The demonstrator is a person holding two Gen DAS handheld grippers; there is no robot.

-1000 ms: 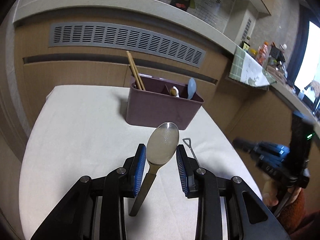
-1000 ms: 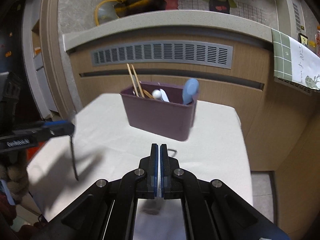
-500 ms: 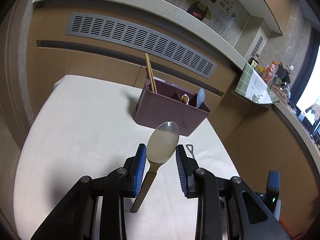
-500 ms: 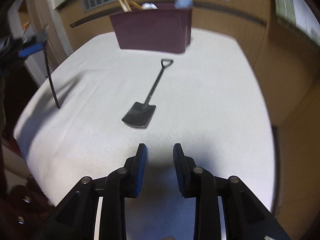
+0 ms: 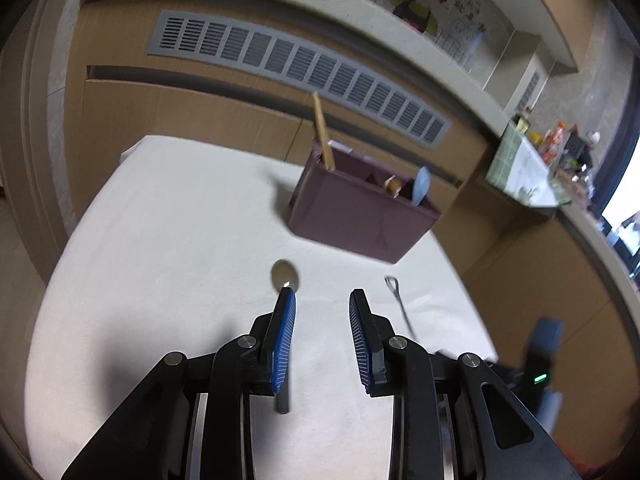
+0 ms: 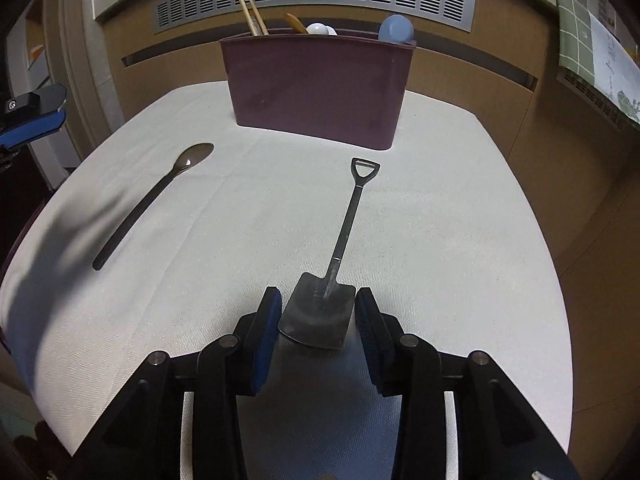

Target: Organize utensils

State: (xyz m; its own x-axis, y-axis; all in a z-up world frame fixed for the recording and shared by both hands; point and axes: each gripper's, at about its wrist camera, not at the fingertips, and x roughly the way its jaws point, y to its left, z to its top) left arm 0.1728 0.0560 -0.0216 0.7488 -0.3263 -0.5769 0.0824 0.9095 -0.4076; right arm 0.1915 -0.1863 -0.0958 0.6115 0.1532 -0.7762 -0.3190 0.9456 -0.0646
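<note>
Between the right tongs, open and holding nothing, lies the shovel-shaped spoon, handle pointing away toward the caddy; left tongs open, empty.

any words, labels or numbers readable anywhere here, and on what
No text can be read.
Wall poster with cartoon figure: dark characters, too blurred to read.
Hanging cloth: faint script, too small to read.
Utensil holder, spoon, shovel-shaped utensil: no markings visible.

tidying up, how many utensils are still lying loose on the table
2: the long spoon lies at the left, and the shovel-shaped spoon lies nearer the middle, its blade between the open right gripper.
</note>
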